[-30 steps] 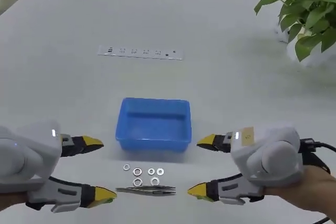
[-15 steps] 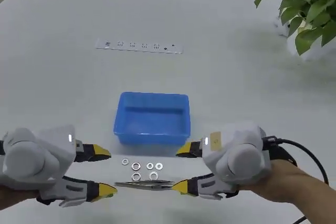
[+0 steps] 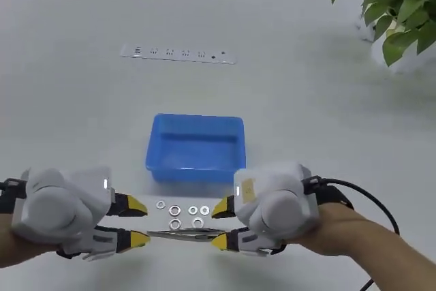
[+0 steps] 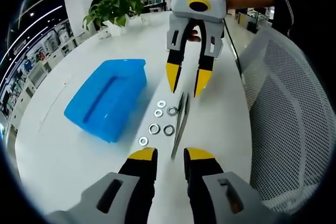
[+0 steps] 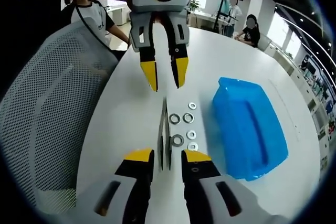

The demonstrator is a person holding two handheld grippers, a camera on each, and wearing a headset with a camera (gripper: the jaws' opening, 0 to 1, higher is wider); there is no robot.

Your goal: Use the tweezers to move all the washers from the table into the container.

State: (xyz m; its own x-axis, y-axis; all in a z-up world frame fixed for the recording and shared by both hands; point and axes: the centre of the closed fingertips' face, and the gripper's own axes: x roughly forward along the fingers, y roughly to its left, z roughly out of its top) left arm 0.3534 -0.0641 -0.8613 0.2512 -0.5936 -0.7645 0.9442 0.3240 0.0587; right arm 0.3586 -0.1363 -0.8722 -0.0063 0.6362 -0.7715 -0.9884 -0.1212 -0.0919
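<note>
Washers first: I count six, loose on the white table in a small cluster just in front of the blue container's near wall. None of them lies inside it. Tweezers lie flat on the table just on the near side of the washers, lengthwise between my two grippers. Left gripper sits at one end with its yellow-tipped jaws parted and nothing held. Right gripper faces it from the other end, jaws also spread and holding nothing. From the left gripper view, the tweezers run straight from my jaws towards the right gripper, with the washers beside them and the container beyond. In the right gripper view, one end of the tweezers reaches into the gap between my jaws, unclamped. Power strip and a plant sit far back.
</note>
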